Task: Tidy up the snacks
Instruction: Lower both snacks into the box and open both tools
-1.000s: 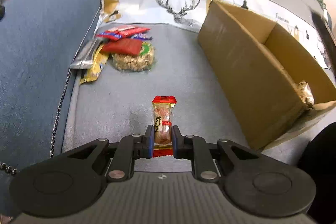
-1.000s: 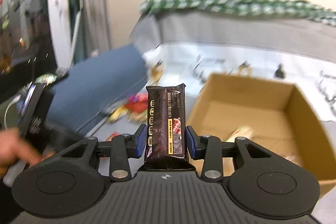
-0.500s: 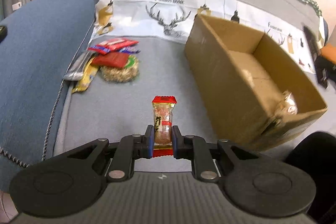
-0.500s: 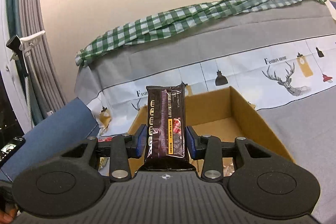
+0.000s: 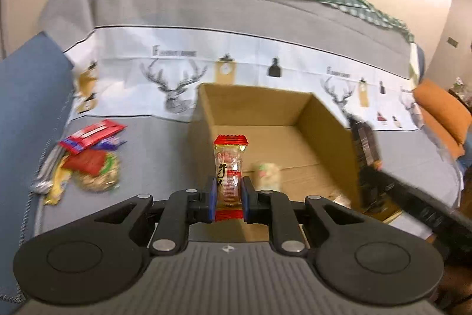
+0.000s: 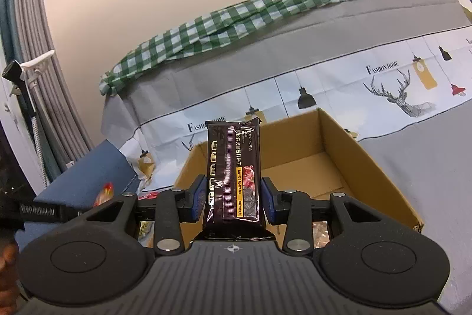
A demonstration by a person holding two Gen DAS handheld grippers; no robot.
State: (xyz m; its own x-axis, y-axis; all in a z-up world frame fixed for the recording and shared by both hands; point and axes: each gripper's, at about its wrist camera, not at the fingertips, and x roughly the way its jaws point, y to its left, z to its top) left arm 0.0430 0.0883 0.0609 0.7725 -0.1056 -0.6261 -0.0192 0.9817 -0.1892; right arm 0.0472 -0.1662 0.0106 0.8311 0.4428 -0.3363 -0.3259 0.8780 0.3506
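Note:
My left gripper (image 5: 228, 198) is shut on a small clear snack with red ends (image 5: 229, 167), held upright at the near left rim of the open cardboard box (image 5: 259, 105). My right gripper (image 6: 233, 198) is shut on a dark purple snack pack (image 6: 233, 170), held upright in front of the same box (image 6: 339, 143). The right gripper with its dark pack shows blurred at the box's right side in the left wrist view (image 5: 368, 143). A wrapped snack (image 5: 267, 171) lies inside the box.
A pile of loose snacks (image 5: 85, 158) lies on the grey sofa seat (image 5: 153, 155) left of the box. A blue cushion (image 5: 26, 114) is at far left, an orange cushion (image 5: 442, 114) at far right. A green checked cloth (image 6: 265, 11) tops the backrest.
My left gripper has swung right and risen from the seat toward the box with its snack. My right gripper has held near the box's front with its pack.

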